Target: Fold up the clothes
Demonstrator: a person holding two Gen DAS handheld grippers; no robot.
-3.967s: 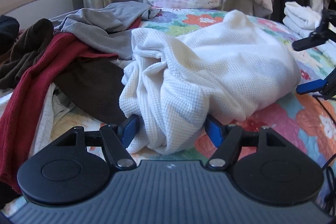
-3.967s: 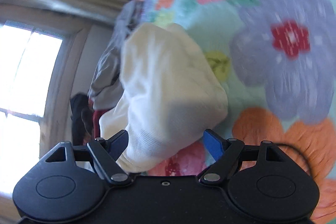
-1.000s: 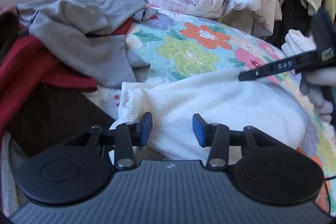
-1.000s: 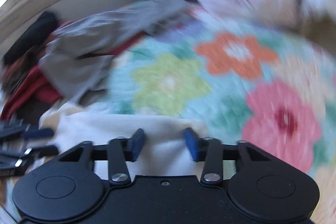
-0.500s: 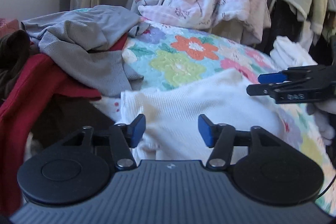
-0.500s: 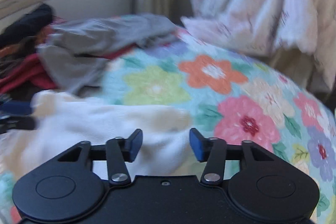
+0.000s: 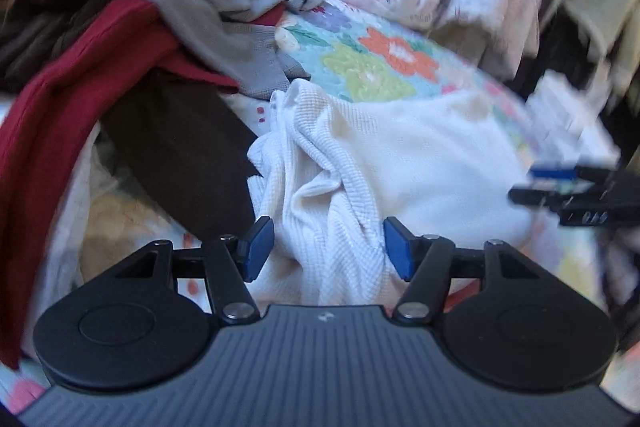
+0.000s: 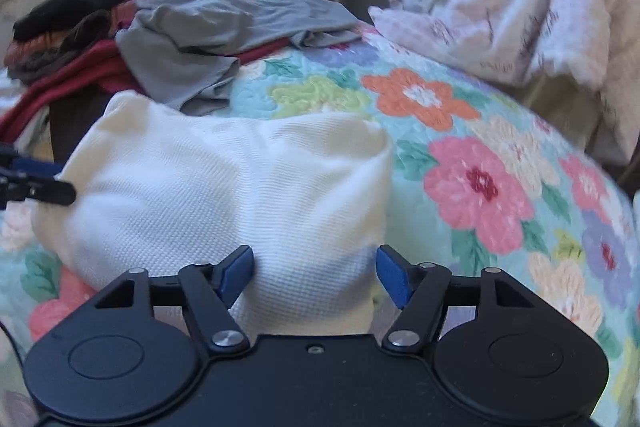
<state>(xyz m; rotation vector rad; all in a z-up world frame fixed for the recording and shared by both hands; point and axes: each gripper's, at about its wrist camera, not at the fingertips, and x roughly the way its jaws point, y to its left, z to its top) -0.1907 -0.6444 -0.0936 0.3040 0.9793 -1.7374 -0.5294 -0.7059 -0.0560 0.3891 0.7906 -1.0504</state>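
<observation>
From the left wrist, the left gripper [image 7: 329, 247] has its jaws partly apart and opening; the rumpled near-left end of the white garment [image 7: 400, 163] lies between the blue pads [image 7: 259, 242], but neither pad presses on it. The garment lies on the flowered quilt [image 7: 376, 63], just right of a pile of red, brown and grey clothes [image 7: 132, 55]. The right gripper [image 7: 538, 183] shows at the far right, past the garment's edge.

From the right wrist, the right gripper [image 8: 316, 273] stands wide and opening, with the garment's [image 8: 224, 179] smooth near-right end between its jaws, not pinched.

The waffle-knit cloth looks soft, light and limp, likely to sag and bunch when lifted, not slippery or fragile. I would take a thin pinch at each outer corner or hem rather than the thick bunched folds, which could slip apart.
</observation>
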